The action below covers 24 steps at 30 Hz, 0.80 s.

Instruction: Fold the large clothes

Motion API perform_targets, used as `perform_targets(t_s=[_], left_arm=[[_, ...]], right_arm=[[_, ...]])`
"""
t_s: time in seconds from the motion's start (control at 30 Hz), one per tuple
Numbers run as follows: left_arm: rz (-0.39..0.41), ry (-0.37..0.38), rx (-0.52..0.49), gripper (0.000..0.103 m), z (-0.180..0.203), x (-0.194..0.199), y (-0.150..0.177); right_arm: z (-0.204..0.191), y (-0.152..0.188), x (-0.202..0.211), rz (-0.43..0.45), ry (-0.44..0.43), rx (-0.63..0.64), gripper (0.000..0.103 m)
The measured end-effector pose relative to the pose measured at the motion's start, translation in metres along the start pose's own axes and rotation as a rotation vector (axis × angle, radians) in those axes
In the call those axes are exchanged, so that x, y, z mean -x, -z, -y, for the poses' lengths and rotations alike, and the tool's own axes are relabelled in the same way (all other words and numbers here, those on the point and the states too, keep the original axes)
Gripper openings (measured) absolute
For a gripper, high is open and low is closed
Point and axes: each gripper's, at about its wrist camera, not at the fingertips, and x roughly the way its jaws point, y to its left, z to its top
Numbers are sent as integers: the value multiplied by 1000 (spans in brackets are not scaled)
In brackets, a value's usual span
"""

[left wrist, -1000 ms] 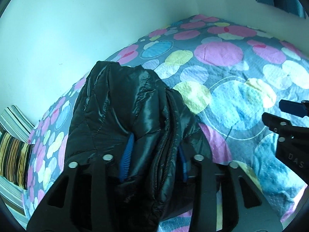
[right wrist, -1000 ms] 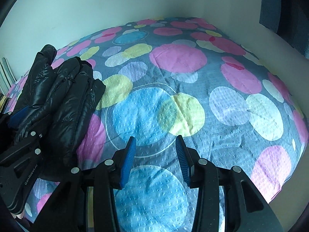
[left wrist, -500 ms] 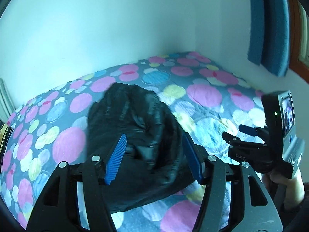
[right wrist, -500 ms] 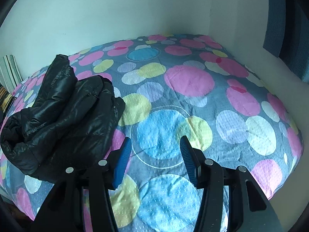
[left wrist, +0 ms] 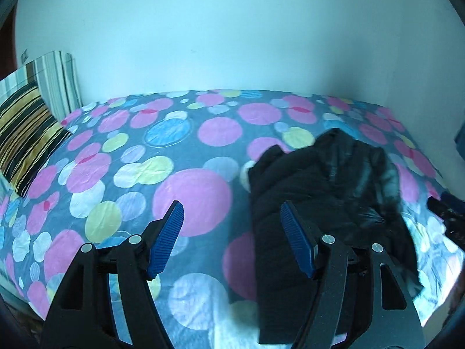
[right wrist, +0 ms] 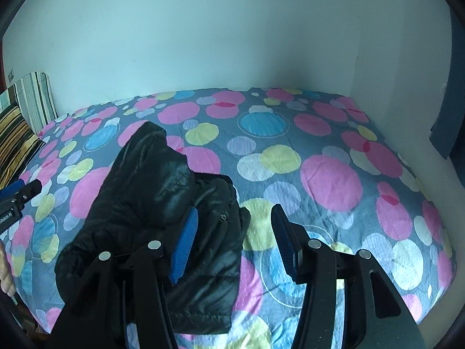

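A black puffer jacket (left wrist: 325, 192) lies bunched on the bed, at the right of the left wrist view, blurred there. The right wrist view has the jacket (right wrist: 151, 203) at lower left, folded into a thick bundle near the bed's front edge. My left gripper (left wrist: 231, 216) is open, raised above the bedspread, with nothing between its blue pads (left wrist: 165, 238); the jacket lies behind its right finger. My right gripper (right wrist: 234, 226) is open too, empty, its left pad (right wrist: 184, 247) over the jacket's right side. The left gripper's tip (right wrist: 20, 192) shows at the left edge.
The bed (right wrist: 331, 180) carries a grey spread with pink, blue and yellow circles. White walls (left wrist: 203, 35) close it at the back and right. Striped pillows (left wrist: 26, 125) lean at the left end. A dark blue hanging (right wrist: 447, 122) is at the right. A hand's edge (right wrist: 5, 273) shows.
My left gripper let go of the jacket, opened and drew back up and leftward. The jacket now rests on the bed. The right gripper lifted back, staying open.
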Motion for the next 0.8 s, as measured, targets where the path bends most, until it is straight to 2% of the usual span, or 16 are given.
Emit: perform_targets(t_s=[0.17,0.33,0.4,0.47,0.5,0.53,0.63,0.8], left_arm=[[-32,-3,61,69,-24,-33,-14],[-77,38,42,69,-14,-64,-15],[-104,54,32,69,-6,-76,-10],[-127,70,12,69,2,-86,-3],[-136,76,3,69,5,-90,0],[-145,82,-13,69,12,-95,4],[-172,99,-76,69,31,-107,13],[-164,71,-144,67,52,-120,16]], right_arm=[[-35,-34,-20,5,-25,44,53],[-55,-45,-47,-41,-35,81,53],[-57,-42,-60,-72,-8,110,52],[-54,-34,-71,-105,42,141,45],[-50,-29,-79,-141,45,145,39],[-45,-23,-87,-173,40,136,38],[-37,-10,-103,-227,42,133,38],[-26,4,-126,-286,38,120,40]])
